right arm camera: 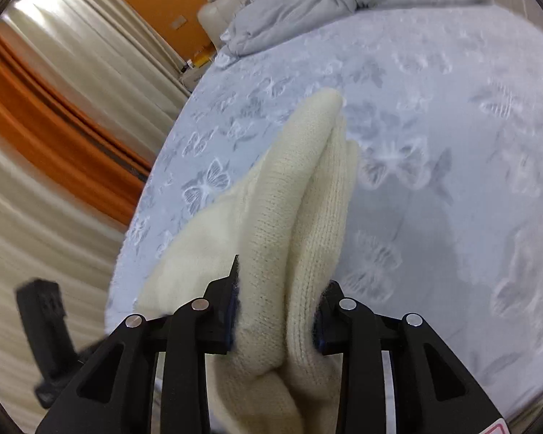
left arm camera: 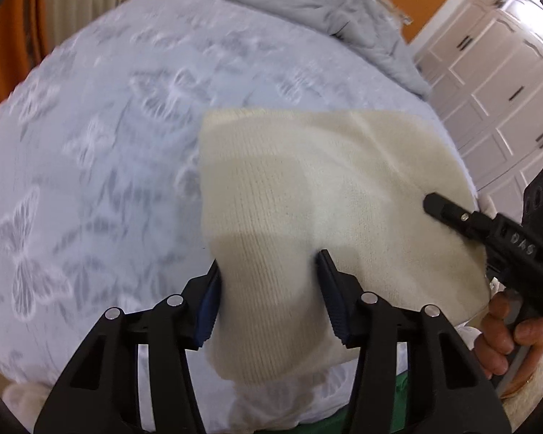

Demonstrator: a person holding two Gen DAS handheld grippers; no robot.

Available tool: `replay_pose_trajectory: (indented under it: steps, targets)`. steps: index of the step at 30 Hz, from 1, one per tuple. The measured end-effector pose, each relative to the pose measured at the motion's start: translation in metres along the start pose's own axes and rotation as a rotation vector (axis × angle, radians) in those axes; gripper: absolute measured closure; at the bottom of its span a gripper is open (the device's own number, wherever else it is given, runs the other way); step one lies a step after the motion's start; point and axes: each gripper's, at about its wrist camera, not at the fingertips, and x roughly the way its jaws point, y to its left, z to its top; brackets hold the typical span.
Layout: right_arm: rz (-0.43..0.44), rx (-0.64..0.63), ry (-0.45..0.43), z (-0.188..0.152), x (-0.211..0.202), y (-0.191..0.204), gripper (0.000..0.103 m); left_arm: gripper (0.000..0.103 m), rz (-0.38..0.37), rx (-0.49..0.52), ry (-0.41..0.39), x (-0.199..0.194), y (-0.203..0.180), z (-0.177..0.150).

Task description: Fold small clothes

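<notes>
Two black two-finger tools worked one cream knitted garment (left arm camera: 307, 181) on a bed with a pale blue butterfly-patterned cover (left arm camera: 90, 144).

Left wrist view: the left tool (left arm camera: 268, 289) stood partly open, its pads bracketing a fold of the knit at the near edge and pressing into the cloth on both sides. The garment lay mostly flat toward the bed's right edge. The right tool (left arm camera: 430, 204) reached over the garment's right side, gripped by a hand (left arm camera: 503, 329); its opening could not be judged from here. White panelled cupboards (left arm camera: 496, 83) stood beyond.

Right wrist view: the right tool (right arm camera: 278, 300) was about a third open, clamped on a thick doubled fold of the garment (right arm camera: 293, 195), which rose off the cover (right arm camera: 452, 144). A crumpled grey quilt (right arm camera: 325, 3) lay at the head end. Cream and orange curtains (right arm camera: 54, 108) hung left.
</notes>
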Motion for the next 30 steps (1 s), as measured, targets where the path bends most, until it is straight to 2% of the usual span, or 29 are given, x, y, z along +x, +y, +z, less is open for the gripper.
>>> replay_pose_trajectory:
  steps: [2,3,4,6,7,8,10,11,13,15,16,18,21,24,28,30]
  targets:
    - [-0.09,0.036,0.114,-0.004,0.037,-0.032,0.062,0.05,0.054,0.045,0.037,0.021,-0.003,-0.002]
    - [-0.189,0.082,0.217,-0.013,0.059,-0.054,0.062,0.045,0.076,0.062,0.077,0.037,-0.002,-0.007]
    - [-0.155,0.131,0.198,-0.016,0.054,-0.063,0.058,0.041,0.086,0.065,0.133,0.053,0.0,-0.014]
    - [-0.097,0.195,0.086,-0.018,0.016,-0.062,0.063,0.04,0.096,0.06,0.107,0.047,-0.002,-0.023]
    - [-0.102,0.17,0.046,-0.018,0.001,-0.054,0.065,0.041,0.11,0.068,0.088,0.039,-0.004,-0.025]
    - [-0.096,0.099,0.011,-0.018,-0.018,-0.04,0.077,0.041,0.133,0.086,0.061,0.028,-0.007,-0.027]
    - [-0.105,-0.025,0.032,-0.021,-0.027,-0.017,0.096,0.041,0.154,0.095,0.029,0.012,-0.01,-0.03]
    - [-0.116,-0.091,0.059,-0.026,-0.026,-0.006,0.1,0.041,0.173,0.088,0.015,0.005,-0.01,-0.032]
    - [-0.205,-0.217,0.136,-0.036,-0.002,0.002,0.101,0.041,0.231,0.081,0.036,0.011,-0.006,-0.032]
    - [-0.287,-0.226,0.264,-0.06,0.037,-0.021,0.103,0.039,0.269,0.06,0.089,0.028,0.0,-0.034]
    - [-0.281,-0.208,0.253,-0.07,0.04,-0.028,0.103,0.038,0.269,0.039,0.107,0.034,0.004,-0.034]
    - [-0.272,-0.159,0.226,-0.063,0.026,-0.024,0.103,0.037,0.269,0.015,0.118,0.039,0.005,-0.033]
    - [-0.225,-0.14,0.177,-0.056,-0.003,-0.009,0.102,0.039,0.293,0.05,0.102,0.026,-0.006,-0.03]
    - [-0.239,-0.17,0.119,-0.062,-0.031,0.003,0.101,0.039,0.296,0.079,0.077,0.011,-0.022,-0.032]
    - [-0.242,-0.155,0.086,-0.074,-0.051,0.003,0.093,0.038,0.306,0.104,0.057,-0.005,-0.038,-0.04]
    - [-0.256,-0.143,0.074,-0.084,-0.058,-0.003,0.093,0.029,0.315,0.116,0.053,-0.011,-0.047,-0.045]
